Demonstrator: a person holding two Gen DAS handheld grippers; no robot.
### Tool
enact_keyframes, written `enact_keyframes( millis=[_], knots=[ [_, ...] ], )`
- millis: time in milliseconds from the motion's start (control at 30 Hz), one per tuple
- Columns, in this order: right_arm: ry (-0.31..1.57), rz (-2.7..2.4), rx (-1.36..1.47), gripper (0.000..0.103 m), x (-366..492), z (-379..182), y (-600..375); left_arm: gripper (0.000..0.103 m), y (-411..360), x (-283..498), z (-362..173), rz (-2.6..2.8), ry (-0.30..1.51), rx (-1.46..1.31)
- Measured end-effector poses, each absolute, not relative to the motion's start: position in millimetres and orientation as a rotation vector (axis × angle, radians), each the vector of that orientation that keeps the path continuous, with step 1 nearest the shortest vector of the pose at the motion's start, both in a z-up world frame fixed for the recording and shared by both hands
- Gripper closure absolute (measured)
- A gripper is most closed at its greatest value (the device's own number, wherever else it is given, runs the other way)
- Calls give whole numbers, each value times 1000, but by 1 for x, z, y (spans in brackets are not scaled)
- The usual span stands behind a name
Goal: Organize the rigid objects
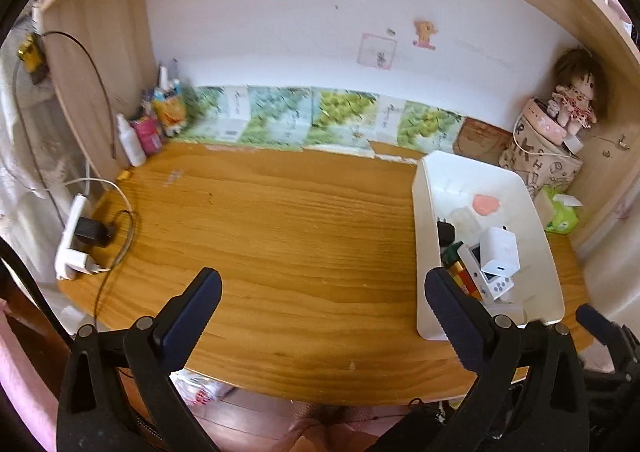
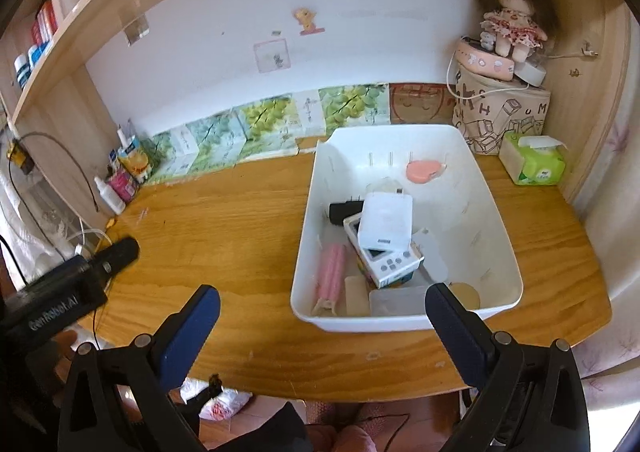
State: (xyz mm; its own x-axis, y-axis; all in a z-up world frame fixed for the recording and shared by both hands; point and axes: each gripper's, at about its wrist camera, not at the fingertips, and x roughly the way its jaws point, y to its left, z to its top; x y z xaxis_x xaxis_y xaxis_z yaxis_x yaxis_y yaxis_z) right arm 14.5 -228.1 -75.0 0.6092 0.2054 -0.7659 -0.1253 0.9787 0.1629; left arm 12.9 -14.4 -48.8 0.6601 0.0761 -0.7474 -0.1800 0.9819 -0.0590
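A white plastic bin (image 2: 492, 188) stands on the right of the wooden desk (image 2: 224, 220); it also shows in the left wrist view (image 1: 540, 236). Inside lie a white charger block (image 2: 386, 222), a small white game console (image 2: 394, 266), a black adapter (image 2: 344, 210), a pink heart-shaped item (image 2: 424, 170), a pink ribbed item (image 2: 332, 272) and other small things. My right gripper (image 2: 322, 316) is open and empty, above the desk's front edge before the bin. My left gripper (image 1: 322, 298) is open and empty, left of the bin; one of its fingers (image 2: 120, 252) shows in the right wrist view.
A power strip with a black plug (image 1: 80, 236) and cables lies at the desk's left edge. Bottles and packets (image 1: 152, 120) stand in the back left corner. A doll (image 2: 512, 20) on a patterned box and a green tissue pack (image 2: 534, 164) are at the back right.
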Motion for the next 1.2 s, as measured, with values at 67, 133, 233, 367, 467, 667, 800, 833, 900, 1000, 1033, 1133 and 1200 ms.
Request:
enact_keyframes(
  millis=[67, 133, 233, 367, 467, 667, 800, 833, 900, 1000, 1033, 1133, 1200],
  knots=[
    [911, 190, 71, 0, 12, -77, -224, 1, -16, 9, -48, 140, 827, -127],
    [909, 191, 62, 0, 10, -78, -223, 1, -19, 7, -48, 136, 823, -120],
    [898, 189, 31, 0, 7, -77, -218, 1, -22, 5, -49, 136, 820, -120],
    [881, 166, 14, 0, 6, -75, -218, 1, -26, 4, -50, 127, 814, -123],
    [888, 142, 13, 0, 8, -78, -221, 1, -30, 5, -49, 120, 811, -122],
    [892, 114, 22, 0, 11, -80, -230, 1, -40, 13, -48, 88, 816, -106],
    [889, 105, 22, 0, 13, -80, -235, 1, -47, 15, -47, 77, 805, -93],
    [890, 102, 23, 0, 14, -80, -237, 1, -49, 15, -47, 75, 803, -87],
    [893, 95, 27, 0, 15, -81, -240, 1, -52, 16, -46, 67, 799, -80],
    [897, 90, 32, 0, 16, -82, -242, 1, -54, 17, -45, 66, 794, -75],
    [896, 90, 33, 0, 16, -82, -243, 1, -55, 17, -45, 65, 794, -73],
    [895, 90, 33, 0, 17, -82, -243, 1, -56, 17, -44, 64, 790, -65],
    [894, 89, 36, 0, 17, -83, -244, 1, -57, 17, -43, 67, 786, -60]
  ],
)
